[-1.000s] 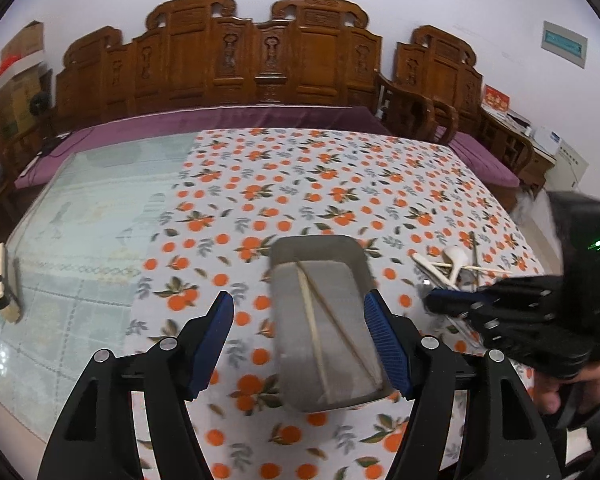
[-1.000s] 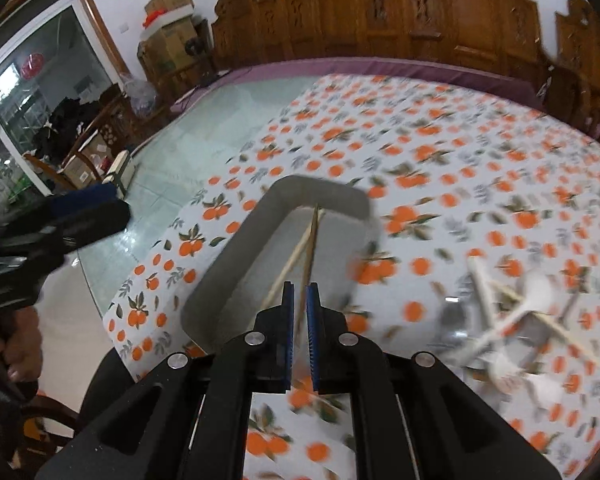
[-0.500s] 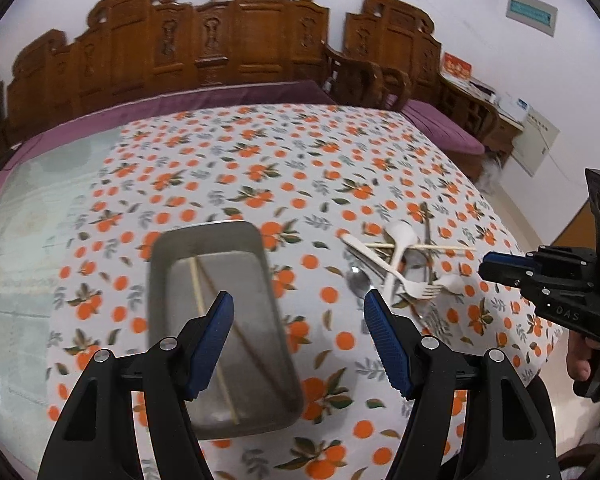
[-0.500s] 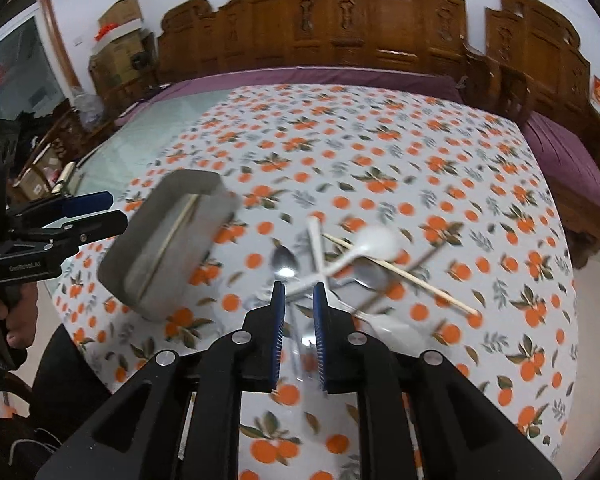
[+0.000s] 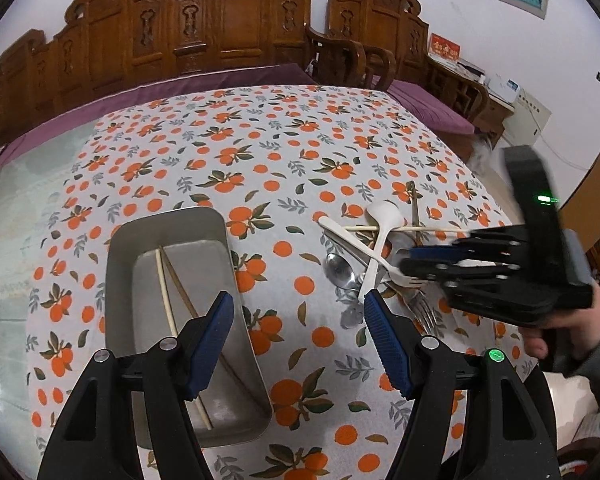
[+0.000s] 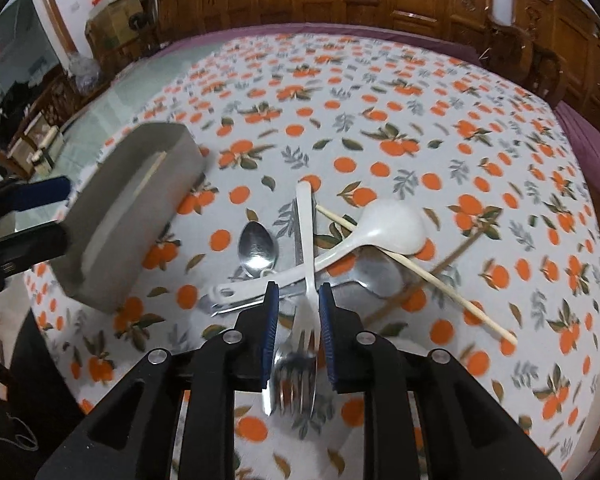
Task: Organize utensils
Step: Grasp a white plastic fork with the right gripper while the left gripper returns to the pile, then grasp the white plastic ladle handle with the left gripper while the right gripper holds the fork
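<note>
White plastic fork [image 6: 309, 240] lay on top of the utensil pile [image 5: 374, 248] near the tablecloth's [image 5: 260, 152] right edge, its neck between my right gripper [image 6: 298, 304] pads, jaws parted, not yet clamped. It looked light, stiff and slick, so I judged the neck the best hold. My left gripper [image 5: 298, 332] hung wide apart, empty, just beside the metal tray [image 5: 120, 280] holding two chopsticks [image 5: 168, 304].

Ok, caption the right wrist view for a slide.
Right gripper open over a white plastic fork in the utensil pile; metal tray at left.
</note>
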Tool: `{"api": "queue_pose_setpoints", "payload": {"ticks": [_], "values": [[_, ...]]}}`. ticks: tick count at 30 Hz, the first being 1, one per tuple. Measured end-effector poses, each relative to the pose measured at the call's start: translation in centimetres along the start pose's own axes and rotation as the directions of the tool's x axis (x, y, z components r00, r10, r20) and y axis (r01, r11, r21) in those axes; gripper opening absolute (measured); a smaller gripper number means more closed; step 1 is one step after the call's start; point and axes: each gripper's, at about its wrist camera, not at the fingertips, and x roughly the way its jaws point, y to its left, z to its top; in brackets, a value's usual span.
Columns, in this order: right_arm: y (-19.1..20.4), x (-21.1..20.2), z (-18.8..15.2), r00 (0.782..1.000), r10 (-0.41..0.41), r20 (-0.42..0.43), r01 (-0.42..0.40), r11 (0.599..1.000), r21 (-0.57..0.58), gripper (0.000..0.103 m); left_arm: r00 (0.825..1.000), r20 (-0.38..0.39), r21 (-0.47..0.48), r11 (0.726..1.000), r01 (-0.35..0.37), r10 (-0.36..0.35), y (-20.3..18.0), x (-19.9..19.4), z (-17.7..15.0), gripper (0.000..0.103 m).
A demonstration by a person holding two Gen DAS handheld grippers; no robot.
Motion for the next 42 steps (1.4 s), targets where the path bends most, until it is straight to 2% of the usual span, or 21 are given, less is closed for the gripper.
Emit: {"api": "queue_pose_setpoints", "payload": {"ticks": [6, 9, 11, 19, 22, 25, 28, 34, 42], "values": [[-0.6, 2.6, 1.2, 0.999, 0.0, -0.049, 0.0, 1.0, 0.004, 0.022, 1.0, -0.012, -0.003, 1.0, 0.006, -0.006, 0.2, 0.4, -0.3, 0.065], [-0.8, 3.0, 1.6, 0.998, 0.007, -0.059, -0.007, 1.0, 0.011, 0.019, 1.0, -0.014, -0.001, 1.0, 0.008, -0.008, 0.2, 0.4, -0.4, 0.065], [-0.7, 3.1, 1.7, 0.998, -0.001, -0.07, 0.001, 1.0, -0.001, 0.013, 1.0, -0.013, -0.001, 1.0, 0.009, -0.009, 0.1, 0.4, -0.4, 0.065], [0.9, 3.6, 1.7, 0.991, -0.02, -0.129, 0.014, 0.999, -0.046, 0.013, 1.0, -0.009, -0.003, 1.0, 0.009, -0.009, 0.1, 0.3, -0.5, 0.065], [0.8, 3.8, 1.8, 0.991, -0.015, -0.133, 0.012, 1.0, -0.025, 0.012, 1.0, -0.01, -0.004, 1.0, 0.007, -0.007, 0.1, 0.2, -0.6, 0.065], [0.7, 4.0, 2.2, 0.99, -0.004, -0.138, 0.003, 1.0, -0.011, 0.007, 1.0, -0.011, -0.008, 1.0, 0.005, -0.006, 0.2, 0.2, -0.6, 0.065], [1.0, 3.7, 2.0, 0.992, -0.023, -0.126, 0.019, 0.999, -0.033, 0.007, 1.0, -0.013, -0.01, 1.0, 0.003, -0.003, 0.2, 0.2, -0.7, 0.065], [0.5, -0.1, 1.3, 0.999, -0.006, -0.037, 0.005, 1.0, -0.014, 0.007, 1.0, -0.022, -0.004, 1.0, 0.006, -0.006, -0.1, 0.8, -0.5, 0.065], [-2.7, -3.7, -0.5, 1.0, -0.016, 0.025, 0.015, 0.998, 0.059, 0.007, 0.999, -0.032, 0.02, 0.999, 0.028, -0.027, -2.2, 3.2, 1.1, 0.065]]}}
